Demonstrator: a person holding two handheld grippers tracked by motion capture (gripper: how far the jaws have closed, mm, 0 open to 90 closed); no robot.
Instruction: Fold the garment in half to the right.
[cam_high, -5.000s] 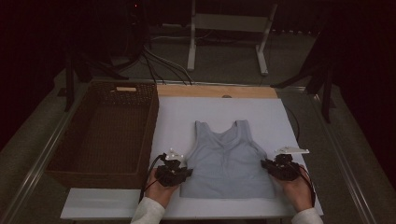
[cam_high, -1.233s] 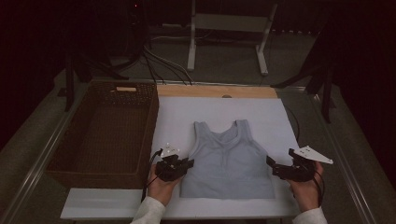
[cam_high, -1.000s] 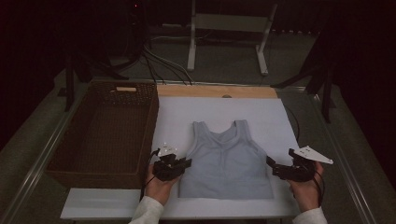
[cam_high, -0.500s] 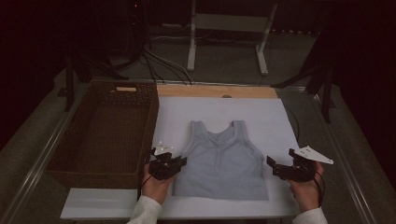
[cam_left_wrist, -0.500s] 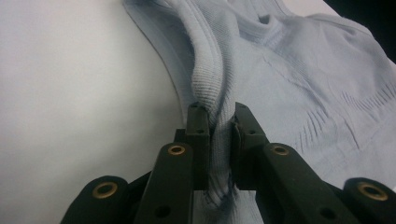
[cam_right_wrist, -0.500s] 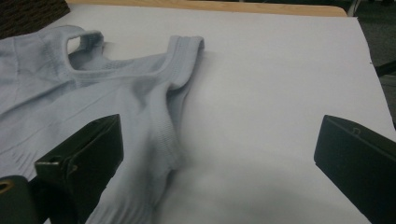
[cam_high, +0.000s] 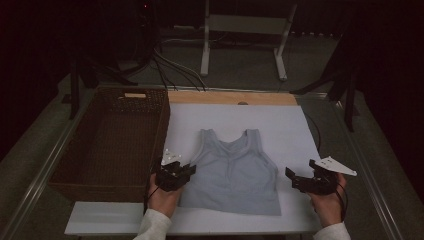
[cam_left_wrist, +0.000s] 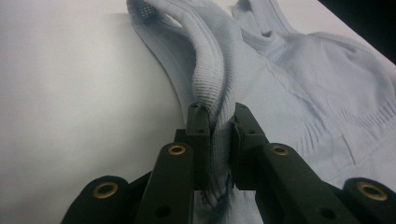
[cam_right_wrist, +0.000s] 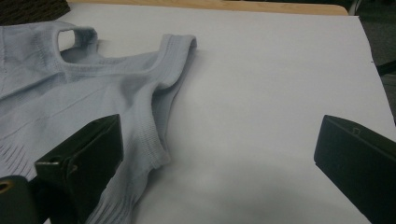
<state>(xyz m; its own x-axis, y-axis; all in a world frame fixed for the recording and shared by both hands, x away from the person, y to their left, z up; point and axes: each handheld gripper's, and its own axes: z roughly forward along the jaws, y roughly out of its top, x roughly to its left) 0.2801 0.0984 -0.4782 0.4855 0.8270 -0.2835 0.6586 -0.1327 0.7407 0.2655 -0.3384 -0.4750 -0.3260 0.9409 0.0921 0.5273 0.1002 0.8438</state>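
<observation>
My left gripper (cam_left_wrist: 215, 122) is clenched on the side edge of the pale blue tank top (cam_high: 232, 172), a ridge of ribbed knit pinched up between its black jaws and rising away toward twelve o'clock in the left gripper view. My right gripper (cam_right_wrist: 219, 163) is released, its jaws standing wide apart over bare board with nothing between them, the top's other side edge lying just beside the left-hand jaw at about nine o'clock. In the high view the left gripper (cam_high: 176, 172) sits at the garment's nine o'clock edge and the right gripper (cam_high: 306, 181) just off its three o'clock edge, apart from the cloth. I judge this to be the gather-and-lift step, with one side taken and the other not yet. The next move, as I read it, calls for bringing the right jaws onto that free edge near the armhole and closing on the full thickness, since thin stretchy knit will slip or give up only its top layer. The top lies flat, straps toward twelve o'clock, at the middle of the smooth white board (cam_high: 280, 130); it is soft, limp and finely ribbed, with thicker banded hems. The dark woven wicker basket (cam_high: 75, 170), deep and rectangular, stands at the board's nine o'clock side, touching or nearly touching it, and a strip of plain wood (cam_high: 220, 97) edges the far side.
</observation>
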